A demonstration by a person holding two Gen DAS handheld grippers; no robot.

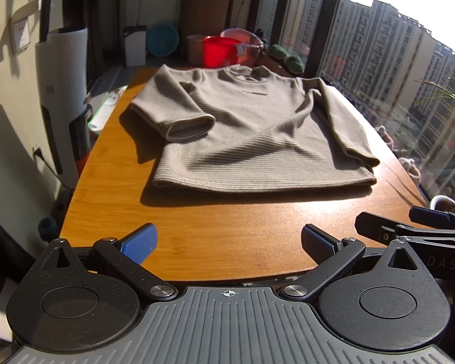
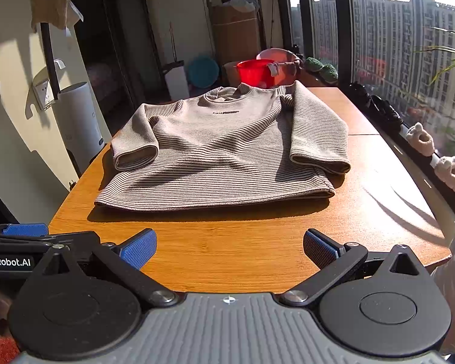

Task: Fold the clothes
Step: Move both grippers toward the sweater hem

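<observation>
A beige striped long-sleeved sweater (image 1: 245, 127) lies flat, front up, on the wooden table (image 1: 227, 236), hem towards me, collar at the far end. Both sleeves lie bent along its sides. It also shows in the right wrist view (image 2: 221, 154). My left gripper (image 1: 229, 244) is open and empty above the table's near edge, well short of the hem. My right gripper (image 2: 230, 247) is open and empty too, beside the left one at the near edge. The right gripper (image 1: 415, 230) shows at the right of the left wrist view.
A red bucket (image 1: 220, 50) and a pink basin (image 1: 242, 38) stand beyond the table's far end. A white cylindrical appliance (image 1: 60, 97) stands left of the table. A large window (image 1: 394, 60) runs along the right, with plush slippers (image 2: 433, 151) on its sill.
</observation>
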